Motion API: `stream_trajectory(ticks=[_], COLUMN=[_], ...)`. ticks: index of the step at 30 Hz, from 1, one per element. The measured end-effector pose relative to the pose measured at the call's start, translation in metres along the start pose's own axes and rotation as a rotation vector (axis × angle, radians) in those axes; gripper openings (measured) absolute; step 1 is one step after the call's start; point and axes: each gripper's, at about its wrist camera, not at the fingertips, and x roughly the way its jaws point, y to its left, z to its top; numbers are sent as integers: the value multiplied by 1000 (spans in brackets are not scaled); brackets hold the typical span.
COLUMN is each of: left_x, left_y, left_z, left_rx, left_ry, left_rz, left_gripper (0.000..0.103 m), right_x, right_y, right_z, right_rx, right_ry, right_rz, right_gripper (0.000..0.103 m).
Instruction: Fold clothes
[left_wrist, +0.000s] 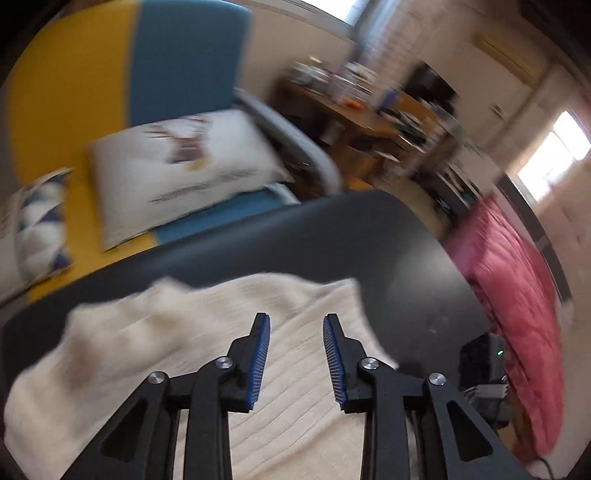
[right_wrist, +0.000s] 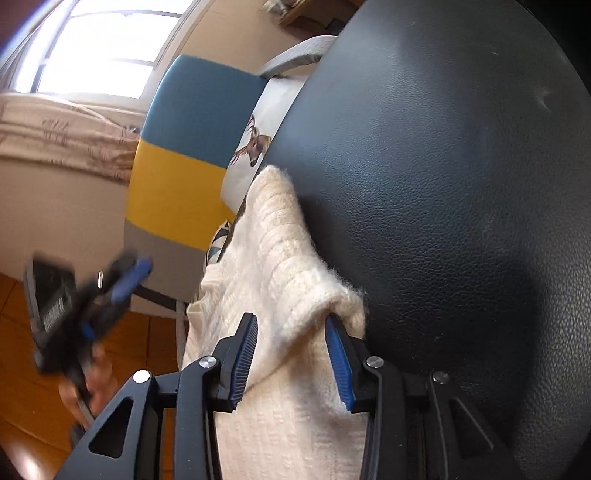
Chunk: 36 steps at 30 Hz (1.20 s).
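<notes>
Cream ribbed-knit sweater (left_wrist: 207, 354) lies rumpled on the black leather-textured surface (left_wrist: 417, 266), fuzzy along its edges. Left hand-held gripper (left_wrist: 296, 360) hovers over it at 6 o'clock, jaws spread wide, holding nothing. Right hand-held gripper (right_wrist: 291, 360) is parted around a raised fold; whether it grips is unclear.

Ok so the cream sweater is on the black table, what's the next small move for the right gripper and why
Probably close the right gripper on the cream sweater. Its jaws stand open with a raised fold of knit already between them at the black table, so it can pinch there. The left gripper is open, holding nothing.
</notes>
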Motion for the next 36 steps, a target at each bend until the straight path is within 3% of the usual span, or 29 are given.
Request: stream_trajectory(ticks=[4, 6, 12, 14, 16, 18, 24, 28, 31, 36], left_x=[70, 97, 129, 134, 136, 138, 156, 136, 103, 39], left_y=[-17, -15, -9, -10, -13, -20, -19, -10, -1, 23], left_z=[36, 46, 56, 55, 53, 47, 31, 28, 24, -15], left_rx=[66, 73, 94, 108, 128, 177, 167, 71, -15, -130], left_ry=[189, 259, 344, 335, 318, 278, 179, 128, 60, -47], left_rz=[-86, -93, -135, -134, -130, -92, 29, -2, -50, -63], left_gripper=[37, 38, 40, 37, 11, 5, 4, 5, 6, 12], right_x=[1, -2, 3, 5, 5, 5, 2, -20, -43, -23], right_y=[0, -3, -7, -4, 0, 6, 27, 37, 51, 77], right_z=[1, 2, 6, 5, 2, -3, -15, -14, -9, 8], right_rx=[-56, -63, -68, -83, -114, -163, -308, -370, -424, -458], right_ry=[39, 53, 53, 45, 38, 24, 41, 44, -3, 34], right_rz=[-1, 19, 47, 39, 17, -21, -133, -132, -106, -31], right_gripper=[38, 38, 38, 38, 38, 38, 37, 37, 38, 38])
